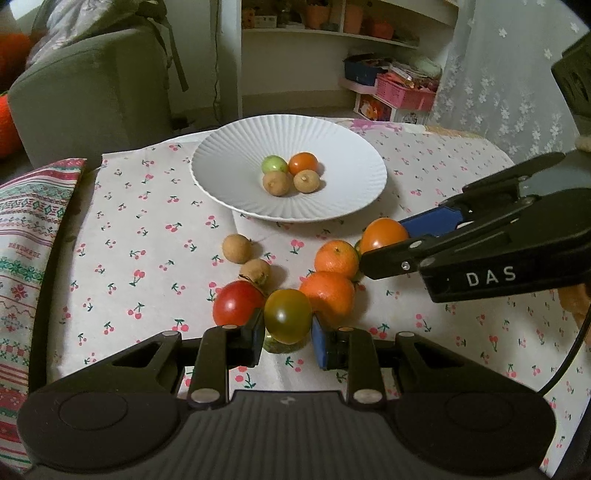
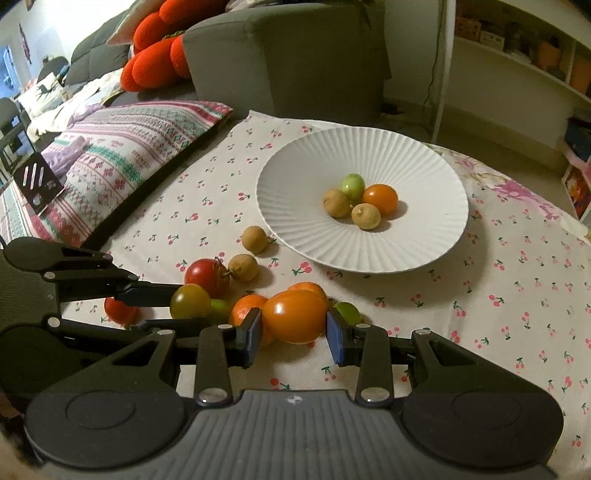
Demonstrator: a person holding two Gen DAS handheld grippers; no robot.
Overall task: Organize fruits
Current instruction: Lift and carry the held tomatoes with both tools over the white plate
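Observation:
My left gripper [image 1: 288,338] is shut on an olive-green tomato [image 1: 288,315], just above the cloth. My right gripper [image 2: 294,334] is shut on an orange tomato [image 2: 294,315], which also shows in the left wrist view [image 1: 382,234]. A white ribbed plate [image 1: 229,147] [image 2: 295,170] holds a green fruit [image 1: 274,164], an orange tomato [image 1: 303,163] and two brown longans [image 1: 276,183]. Loose on the cloth lie a red tomato [image 1: 236,302], two tangerines [image 1: 328,295], two longans [image 1: 237,248] and small green fruits [image 2: 347,312].
The table has a cherry-print cloth [image 1: 147,240]. A patterned cushion [image 2: 122,147] lies at its left edge, a grey sofa [image 1: 92,96] behind it. Shelves [image 1: 332,22] and a pink basket [image 1: 404,94] stand beyond the table. Another red tomato [image 2: 120,312] lies behind the left gripper.

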